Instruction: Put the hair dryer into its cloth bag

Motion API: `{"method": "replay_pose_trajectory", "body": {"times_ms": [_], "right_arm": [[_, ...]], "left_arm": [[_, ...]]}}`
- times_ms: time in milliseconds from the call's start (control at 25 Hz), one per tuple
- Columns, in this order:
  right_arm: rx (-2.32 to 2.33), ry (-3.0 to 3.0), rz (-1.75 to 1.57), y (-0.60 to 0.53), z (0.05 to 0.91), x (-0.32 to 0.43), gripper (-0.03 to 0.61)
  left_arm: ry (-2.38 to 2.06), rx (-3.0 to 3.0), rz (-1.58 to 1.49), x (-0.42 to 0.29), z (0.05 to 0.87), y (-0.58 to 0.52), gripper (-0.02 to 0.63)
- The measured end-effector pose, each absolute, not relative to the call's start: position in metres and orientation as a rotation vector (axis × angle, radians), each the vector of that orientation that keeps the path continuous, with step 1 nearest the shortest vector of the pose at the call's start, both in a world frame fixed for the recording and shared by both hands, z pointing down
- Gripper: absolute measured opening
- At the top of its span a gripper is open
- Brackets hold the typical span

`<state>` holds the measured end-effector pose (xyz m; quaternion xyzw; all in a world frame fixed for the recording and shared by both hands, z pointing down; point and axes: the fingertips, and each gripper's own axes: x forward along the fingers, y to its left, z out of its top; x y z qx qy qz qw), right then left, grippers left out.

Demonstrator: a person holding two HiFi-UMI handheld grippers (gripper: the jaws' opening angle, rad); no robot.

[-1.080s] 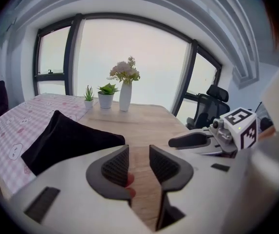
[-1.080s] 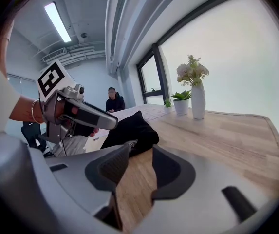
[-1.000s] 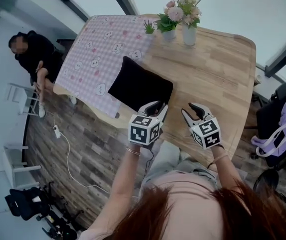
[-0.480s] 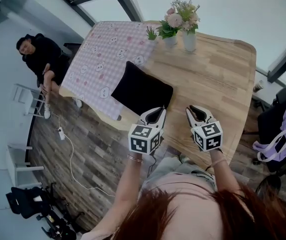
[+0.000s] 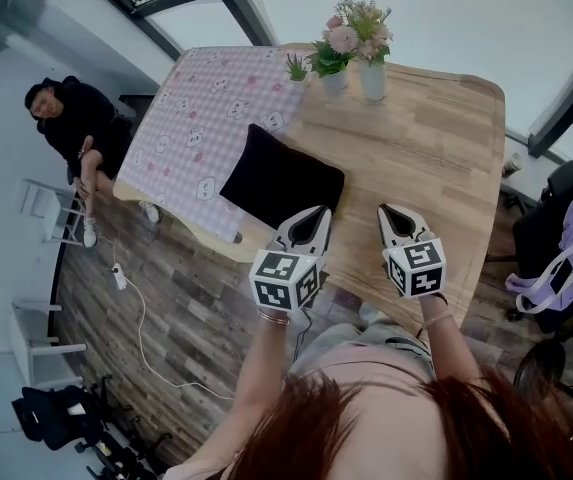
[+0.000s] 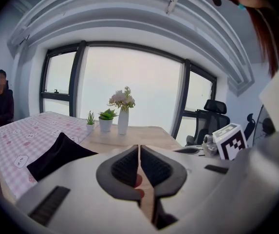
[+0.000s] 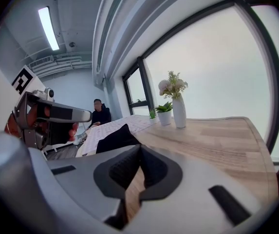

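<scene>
The black cloth bag lies flat on the wooden table, partly over the edge of the pink cloth. No hair dryer shows in any view. My left gripper hovers just short of the bag's near corner, jaws shut with nothing between them. To its right, my right gripper is held over bare wood, also shut and empty. In the left gripper view the shut jaws point past the bag. The right gripper has the bag ahead on its left.
A pink patterned tablecloth covers the table's far left. A white vase of flowers and two small potted plants stand at the far edge. A person sits left of the table. A chair with a purple bag is at right.
Both grippers' jaws went from open to shut on nothing, and both hands rose a little near the table's front edge.
</scene>
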<state>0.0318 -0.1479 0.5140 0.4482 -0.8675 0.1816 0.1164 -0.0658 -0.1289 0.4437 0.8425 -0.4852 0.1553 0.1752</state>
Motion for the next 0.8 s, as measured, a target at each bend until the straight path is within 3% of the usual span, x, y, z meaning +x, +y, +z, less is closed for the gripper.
{"method": "replay_pose_trajectory", "body": {"times_ms": [800], "right_arm": [[1.401,-2.573,0.348,-0.088,0.449,0.01,0.0]], "left_arm": [[-1.411,2.464,0.282,-0.102,0.399,-0.064,0.02]]}}
